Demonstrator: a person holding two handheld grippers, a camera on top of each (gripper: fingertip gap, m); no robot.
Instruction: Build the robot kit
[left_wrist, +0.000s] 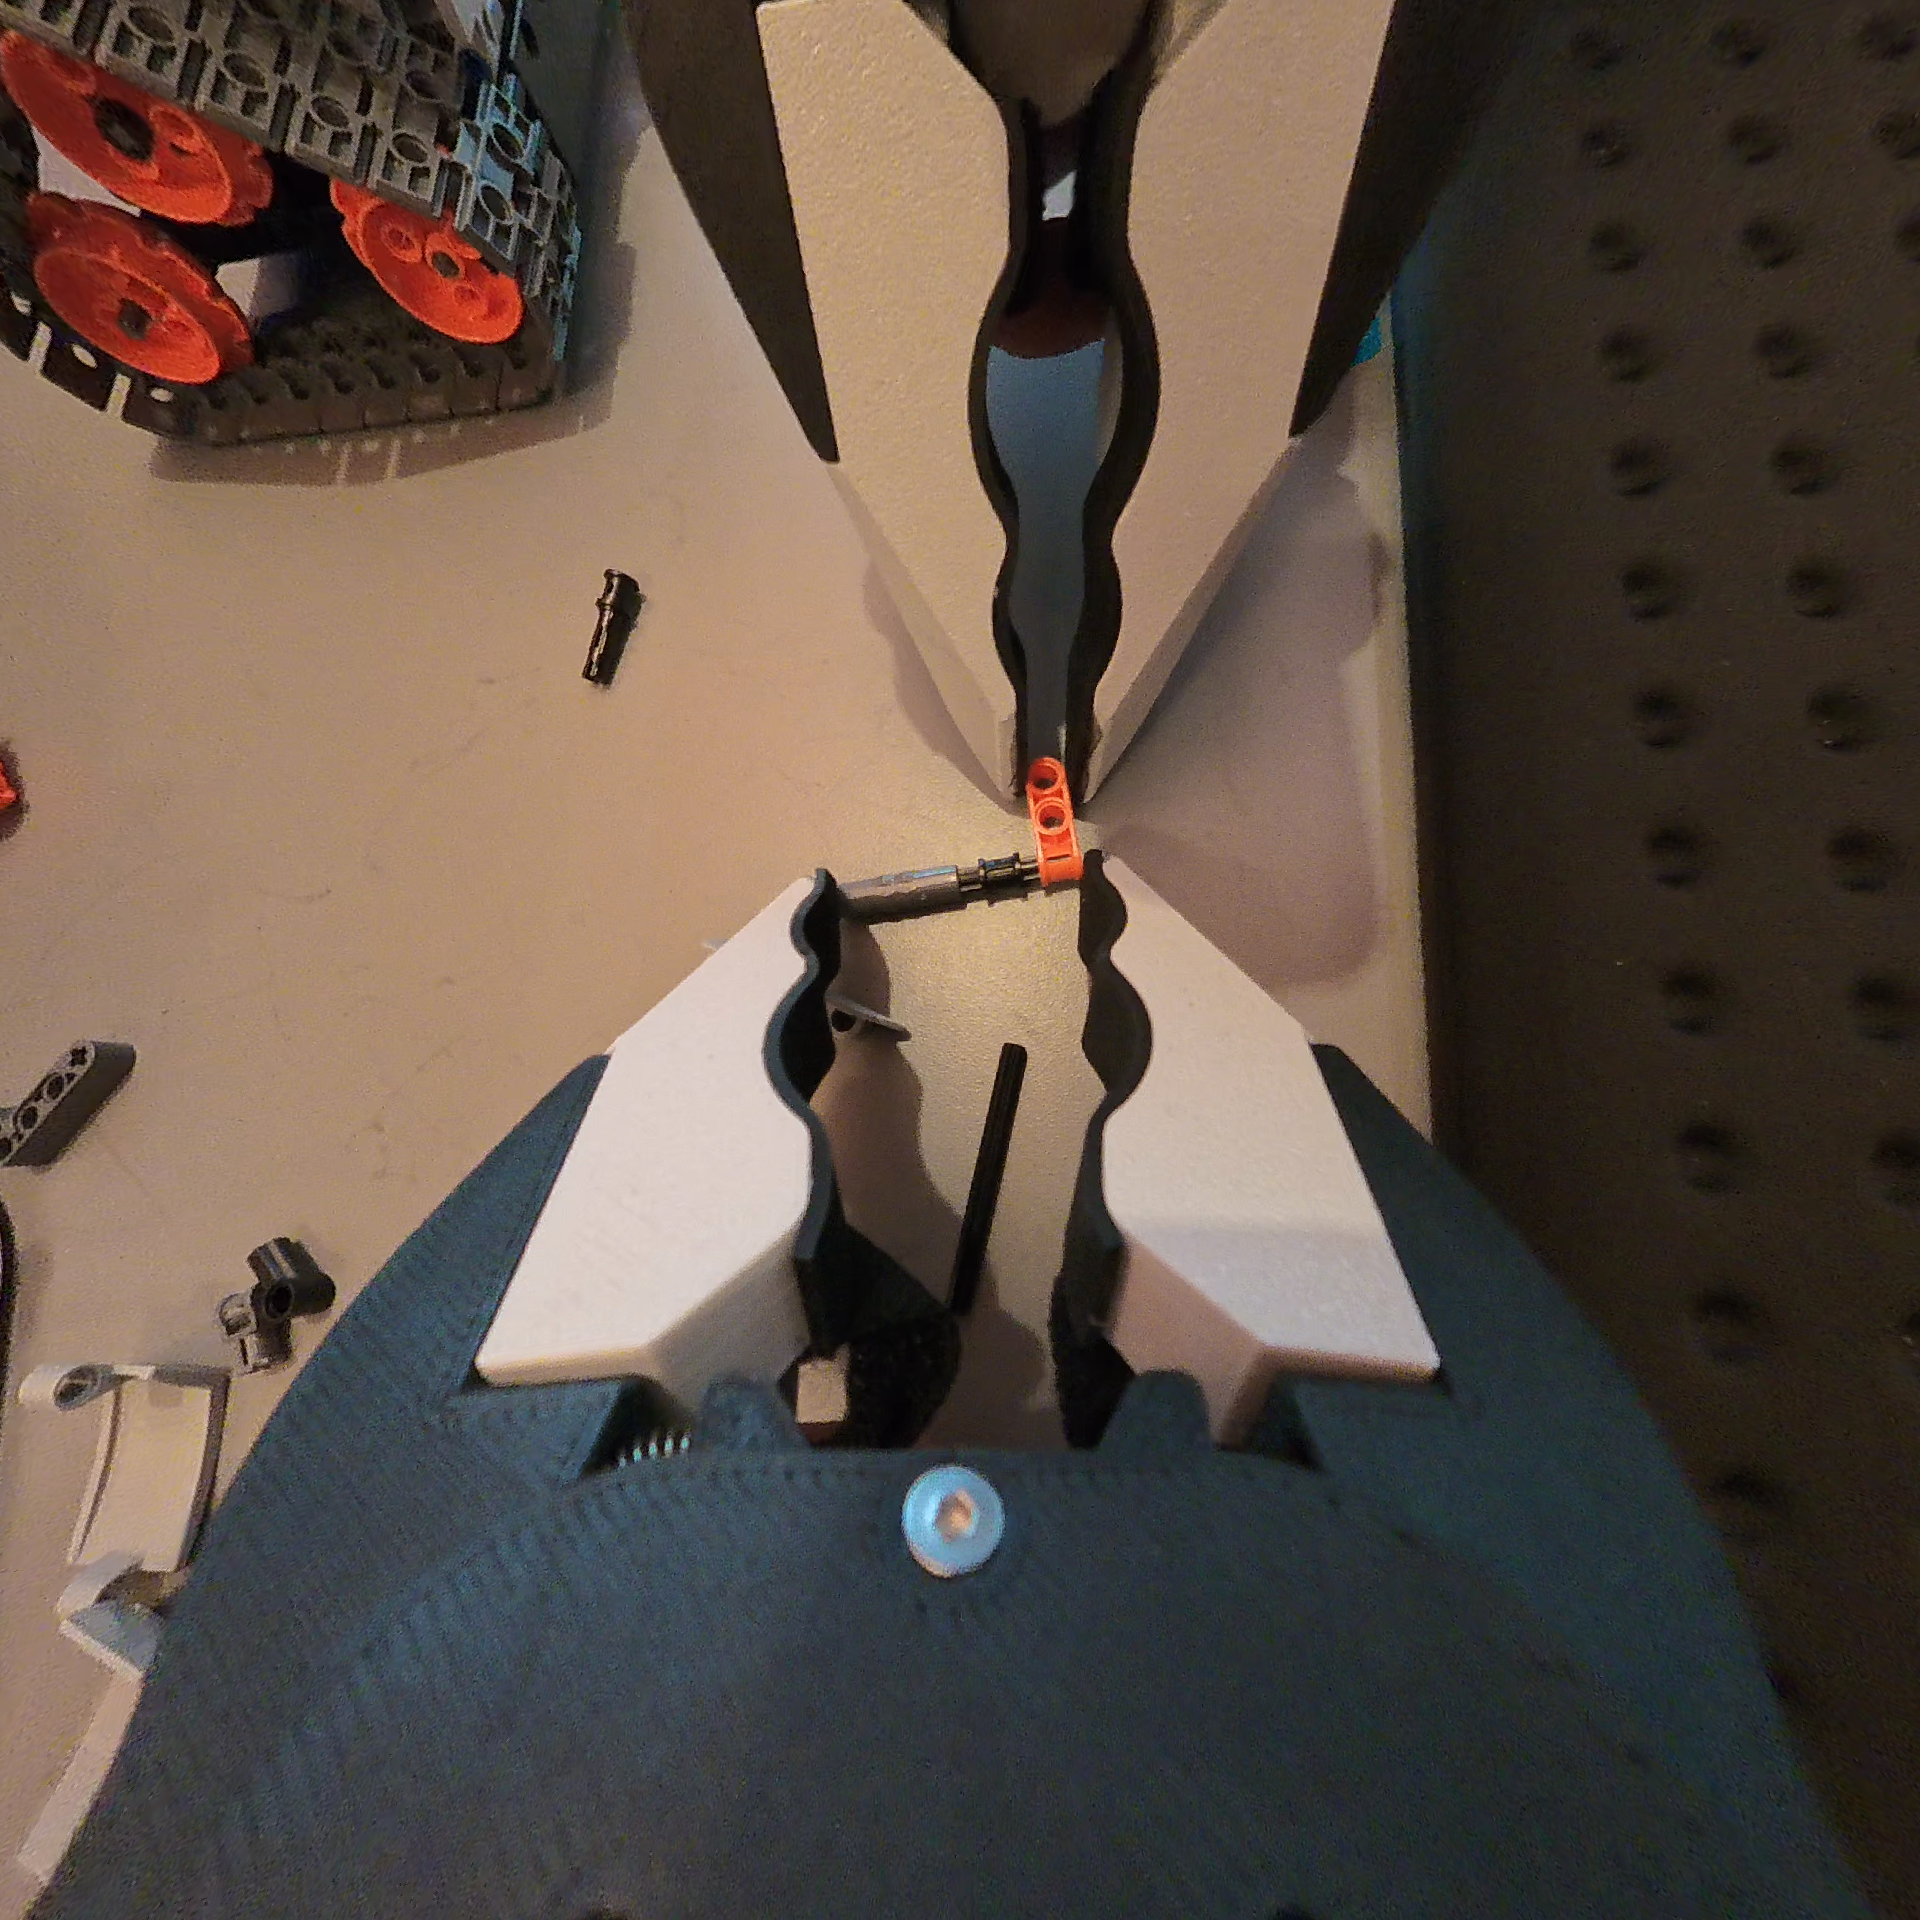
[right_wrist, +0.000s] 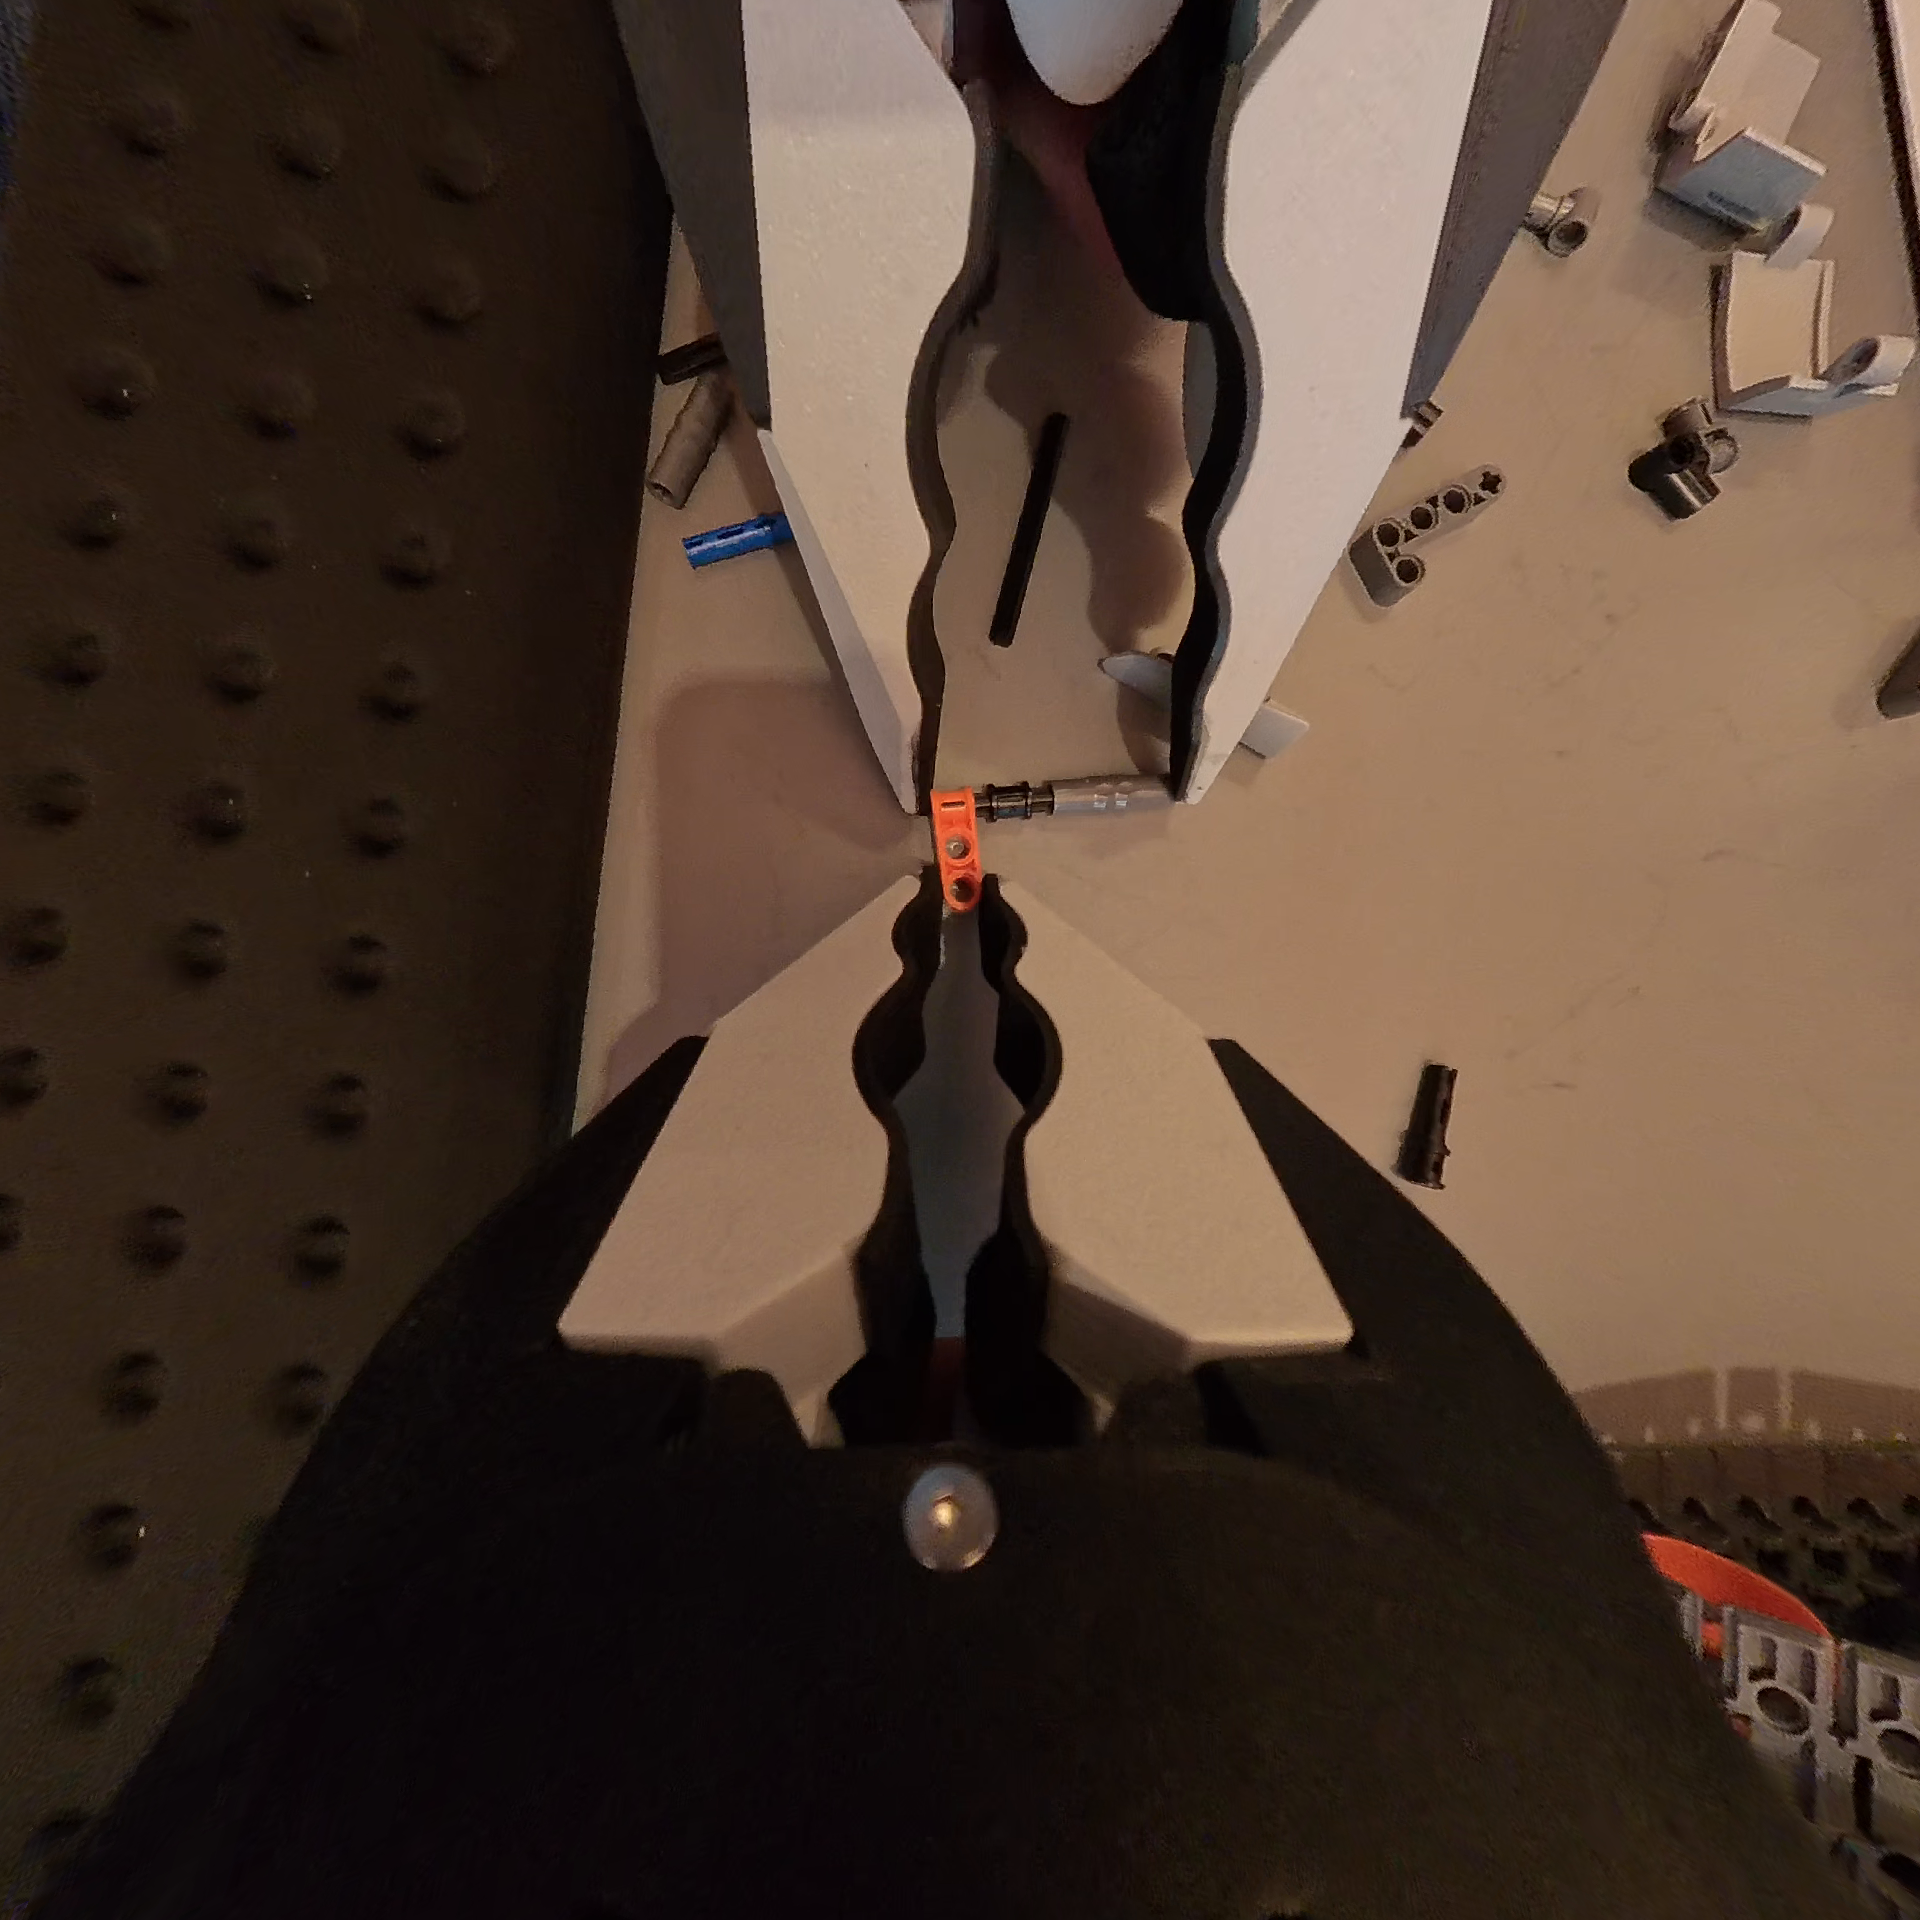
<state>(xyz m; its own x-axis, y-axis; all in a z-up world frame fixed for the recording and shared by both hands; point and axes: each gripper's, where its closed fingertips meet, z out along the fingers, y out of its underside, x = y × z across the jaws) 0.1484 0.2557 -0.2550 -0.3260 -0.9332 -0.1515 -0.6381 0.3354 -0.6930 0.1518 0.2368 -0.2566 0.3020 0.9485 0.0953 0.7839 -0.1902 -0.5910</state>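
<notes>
Between your two grippers, at the counter's (left_wrist: 416, 831) centre, sits an orange connector (left_wrist: 1047, 821) joined to a black-and-grey pin (left_wrist: 935, 881). Your right gripper (right_wrist: 956, 883) pinches the connector, jaws nearly together. Your left gripper (left_wrist: 951, 883) has its jaws spread, spanning the pin. At ten o'clock in the left view stands a tracked vehicle (left_wrist: 260, 208).

The tracked model (left_wrist: 281, 218) with orange wheels is cut off by the top and left edges in the left wrist view. A small red piece (left_wrist: 5, 781) shows only a sliver at the left edge. In the right wrist view, the far gripper covers part of a light grey flat piece (right_wrist: 1273, 727).
</notes>
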